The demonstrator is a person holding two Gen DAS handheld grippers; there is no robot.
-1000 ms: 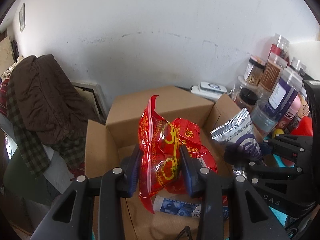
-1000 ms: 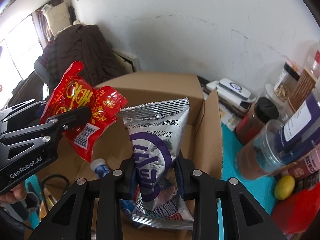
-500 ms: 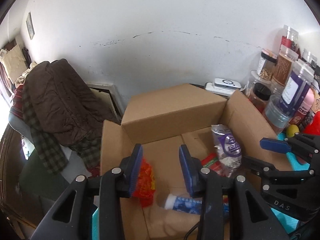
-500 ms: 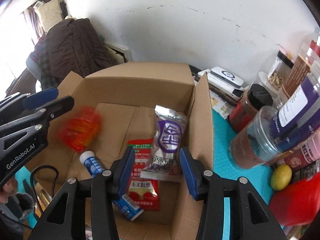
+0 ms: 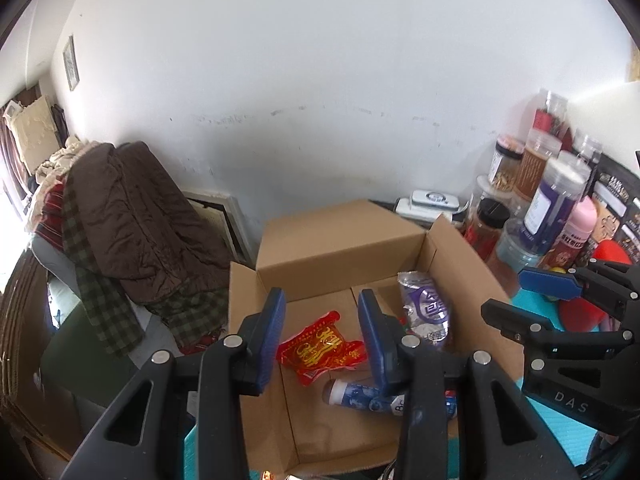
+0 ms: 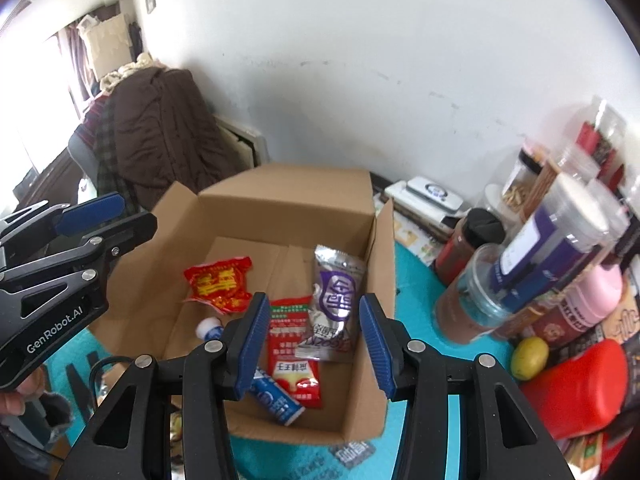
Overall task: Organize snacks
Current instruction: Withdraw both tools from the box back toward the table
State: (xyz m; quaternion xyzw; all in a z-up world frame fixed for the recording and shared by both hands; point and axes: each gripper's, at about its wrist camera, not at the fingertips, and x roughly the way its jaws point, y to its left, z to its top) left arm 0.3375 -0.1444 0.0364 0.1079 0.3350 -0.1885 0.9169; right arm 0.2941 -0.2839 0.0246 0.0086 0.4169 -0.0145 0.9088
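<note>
Both grippers (image 5: 322,336) (image 6: 314,340) spread, empty, above cardboard box (image 6: 280,196) on teal mat (image 6: 416,292) by white wall (image 6: 360,60).

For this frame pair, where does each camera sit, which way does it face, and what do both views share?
Left wrist: on the left gripper, angled down into the cardboard box; own open fingers low, right gripper at the right edge.
Right wrist: on the right gripper, angled down into the same box; own open fingers low, left gripper at the left edge.
Shared: the box, red packet, silver-purple packet, blue tube.
</note>
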